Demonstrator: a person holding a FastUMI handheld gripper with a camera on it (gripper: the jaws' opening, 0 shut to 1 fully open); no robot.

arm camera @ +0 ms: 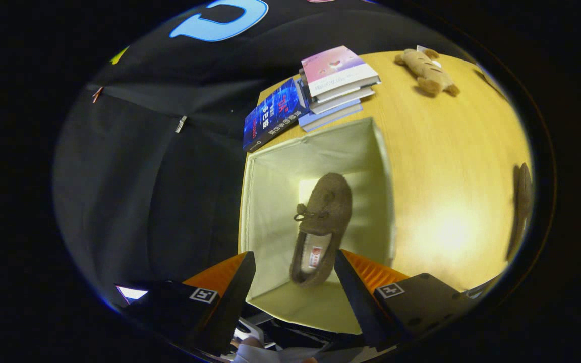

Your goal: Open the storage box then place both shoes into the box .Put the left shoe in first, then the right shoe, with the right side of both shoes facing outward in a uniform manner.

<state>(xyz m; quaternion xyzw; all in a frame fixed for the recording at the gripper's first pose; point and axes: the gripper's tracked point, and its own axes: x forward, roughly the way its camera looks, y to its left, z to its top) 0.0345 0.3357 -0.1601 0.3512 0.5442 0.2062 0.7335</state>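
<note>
The tongs (294,282) stood apart, holding nothing, above the near edge of the open storage box (270,201). One brown shoe (323,227) lay inside the box on its floor. The box stood on the desk (447,166). Beyond the box lay stacked books (338,83), further a plush toy (426,70). Right of the box, well apart, lay another shoe (522,201).

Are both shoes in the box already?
No, just one shoe lies inside the open box; the other shoe sits out on the table, and the open gripper holds nothing.
</note>
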